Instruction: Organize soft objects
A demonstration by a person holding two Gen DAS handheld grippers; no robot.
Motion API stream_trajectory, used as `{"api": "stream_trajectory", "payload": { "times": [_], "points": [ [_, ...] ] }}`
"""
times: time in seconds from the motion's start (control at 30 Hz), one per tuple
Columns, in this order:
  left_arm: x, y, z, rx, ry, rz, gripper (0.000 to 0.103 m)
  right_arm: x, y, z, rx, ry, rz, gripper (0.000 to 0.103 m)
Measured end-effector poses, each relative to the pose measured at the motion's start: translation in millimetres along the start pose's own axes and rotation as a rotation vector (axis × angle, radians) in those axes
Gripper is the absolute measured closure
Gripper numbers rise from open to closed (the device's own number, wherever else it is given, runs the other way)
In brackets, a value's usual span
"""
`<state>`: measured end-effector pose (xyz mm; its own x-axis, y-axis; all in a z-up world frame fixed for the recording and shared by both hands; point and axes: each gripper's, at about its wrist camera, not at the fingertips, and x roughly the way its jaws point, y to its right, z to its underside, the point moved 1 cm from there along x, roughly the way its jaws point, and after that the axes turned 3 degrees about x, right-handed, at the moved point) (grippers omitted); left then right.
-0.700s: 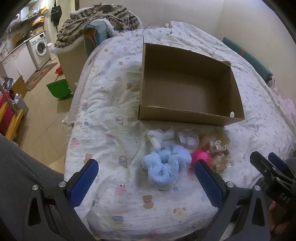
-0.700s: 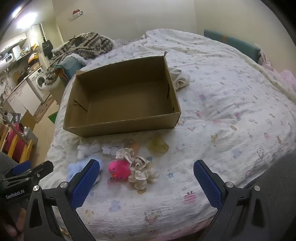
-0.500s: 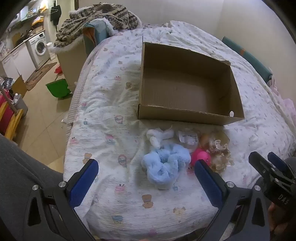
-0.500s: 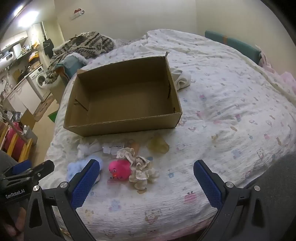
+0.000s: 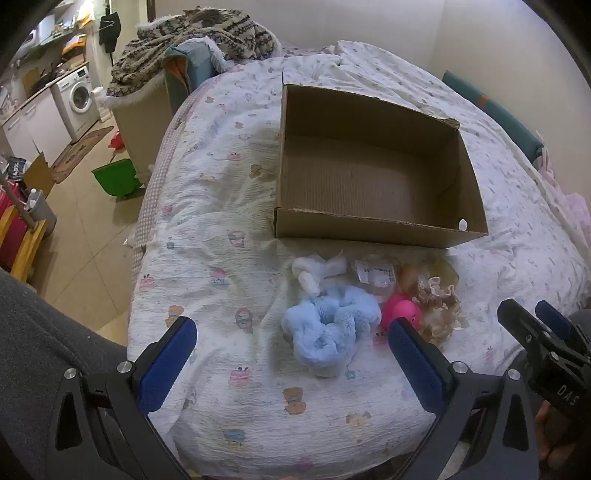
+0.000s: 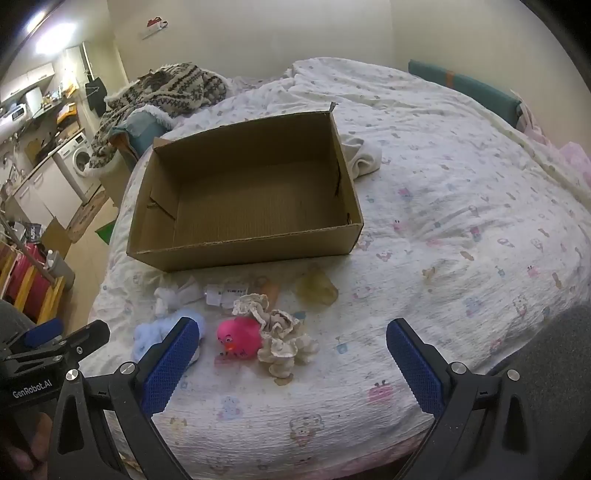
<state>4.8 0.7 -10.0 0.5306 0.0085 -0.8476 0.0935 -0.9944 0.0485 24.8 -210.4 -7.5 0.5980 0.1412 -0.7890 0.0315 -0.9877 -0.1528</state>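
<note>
An empty cardboard box (image 5: 373,173) (image 6: 243,199) sits on the bed. In front of it lie a fluffy light-blue scrunchie (image 5: 330,326) (image 6: 151,332), a pink rubber toy (image 5: 400,312) (image 6: 238,336), a cream lace scrunchie (image 5: 439,302) (image 6: 280,332), a white cloth piece (image 5: 317,269) (image 6: 173,293), a clear packet with a label (image 5: 375,275) (image 6: 225,293) and a yellowish translucent item (image 6: 317,290). My left gripper (image 5: 291,365) is open and empty, just short of the blue scrunchie. My right gripper (image 6: 293,365) is open and empty, just short of the pink toy and lace scrunchie.
The bed's patterned white quilt (image 5: 221,229) (image 6: 461,229) drops off at its left edge to a tiled floor with a green bin (image 5: 116,181). A knitted blanket pile (image 5: 195,33) lies beyond the box. A white cloth (image 6: 364,158) lies beside the box's right wall.
Both grippers have shifted only slightly; the views are almost the same. Nothing on the bed has moved.
</note>
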Motion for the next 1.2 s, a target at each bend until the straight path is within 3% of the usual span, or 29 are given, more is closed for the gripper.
{"api": "stream_trajectory", "payload": {
  "times": [1.2],
  "points": [
    [0.8, 4.2, -0.9, 0.006, 0.004, -0.007, 0.0, -1.1, 1.9, 1.6, 0.001, -0.003, -0.005, 0.0]
  ]
}}
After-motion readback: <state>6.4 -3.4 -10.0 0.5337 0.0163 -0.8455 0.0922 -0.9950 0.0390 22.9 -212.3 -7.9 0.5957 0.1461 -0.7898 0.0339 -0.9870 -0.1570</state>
